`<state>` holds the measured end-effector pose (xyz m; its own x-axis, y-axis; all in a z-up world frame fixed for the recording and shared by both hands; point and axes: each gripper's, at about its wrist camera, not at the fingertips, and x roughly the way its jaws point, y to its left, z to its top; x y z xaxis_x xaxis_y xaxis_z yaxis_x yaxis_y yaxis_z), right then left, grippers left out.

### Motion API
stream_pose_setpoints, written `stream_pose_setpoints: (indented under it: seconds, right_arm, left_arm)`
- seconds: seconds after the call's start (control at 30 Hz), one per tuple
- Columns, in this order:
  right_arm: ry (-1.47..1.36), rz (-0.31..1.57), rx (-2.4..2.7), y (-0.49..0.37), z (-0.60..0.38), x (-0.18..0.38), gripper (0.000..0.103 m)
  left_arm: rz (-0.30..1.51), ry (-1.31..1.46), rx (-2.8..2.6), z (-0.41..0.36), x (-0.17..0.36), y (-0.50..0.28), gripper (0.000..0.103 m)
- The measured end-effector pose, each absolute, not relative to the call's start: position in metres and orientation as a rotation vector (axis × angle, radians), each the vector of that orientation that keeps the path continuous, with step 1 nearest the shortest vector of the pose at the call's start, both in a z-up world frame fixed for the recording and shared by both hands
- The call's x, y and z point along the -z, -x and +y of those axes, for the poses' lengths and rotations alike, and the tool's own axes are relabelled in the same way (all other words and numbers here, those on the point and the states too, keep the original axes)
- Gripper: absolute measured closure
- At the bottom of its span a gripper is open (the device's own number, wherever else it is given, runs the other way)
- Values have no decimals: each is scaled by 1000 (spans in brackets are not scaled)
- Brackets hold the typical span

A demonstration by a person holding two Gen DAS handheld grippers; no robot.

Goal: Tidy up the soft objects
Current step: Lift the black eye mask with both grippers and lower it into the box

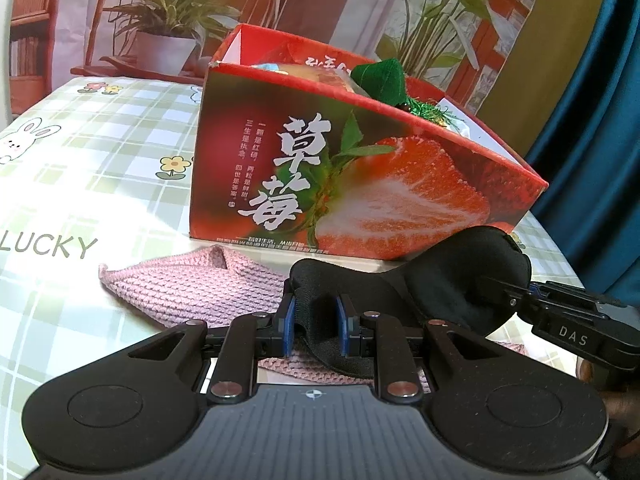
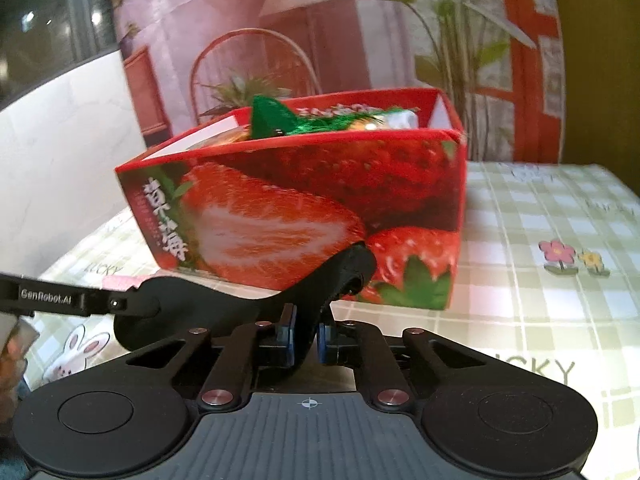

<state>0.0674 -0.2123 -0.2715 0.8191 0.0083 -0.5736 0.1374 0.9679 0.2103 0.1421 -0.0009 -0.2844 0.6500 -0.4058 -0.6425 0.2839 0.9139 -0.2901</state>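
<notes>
Gripping the black sleep mask (image 1: pixel 452 280) at strap and padded cup with both left gripper (image 1: pixel 316 322) and right gripper (image 2: pixel 305 334) before the strawberry box (image 1: pixel 360 184), we judge it light, floppy, best held by both ends.

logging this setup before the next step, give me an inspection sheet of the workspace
surface: table under a green checked cloth with rabbit and flower prints
job's things: black eye mask held off the table in front of the box; pink knit cloth flat on the table below it; box open-topped, strawberry print, a green leaf toy and other items inside
clutter: nothing seen
grippers: left gripper jaws shut on the mask's strap; right gripper jaws shut on the mask's other end
cables: nothing seen
surroundings: backdrop printed with plants and a chair; blue curtain at the right
</notes>
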Motion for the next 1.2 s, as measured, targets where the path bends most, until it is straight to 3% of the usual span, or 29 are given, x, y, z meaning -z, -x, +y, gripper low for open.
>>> stream_pose_setpoints:
  seconds: [0.5, 0.7, 0.77, 0.83, 0.93, 1.2]
  right_arm:
    - [-318, 591, 106, -69, -233, 267, 77]
    - [-388, 572, 137, -69, -250, 265, 77]
    - [-388, 573, 140, -69, -253, 265, 78]
    - [-388, 572, 134, -67, -253, 264, 88]
    - [-370, 559, 108, -63, -248, 258, 92]
    - [-307, 474, 45, -53, -236, 219, 93]
  left_arm:
    - [758, 158, 390, 0, 284, -142, 81]
    - [757, 159, 392, 1, 285, -142, 81]
    - [753, 162, 393, 1, 285, -142, 81]
    - [743, 167, 400, 1, 283, -140, 82]
    - [713, 162, 413, 0, 276, -138, 83]
    - [580, 147, 423, 3, 240, -125, 83]
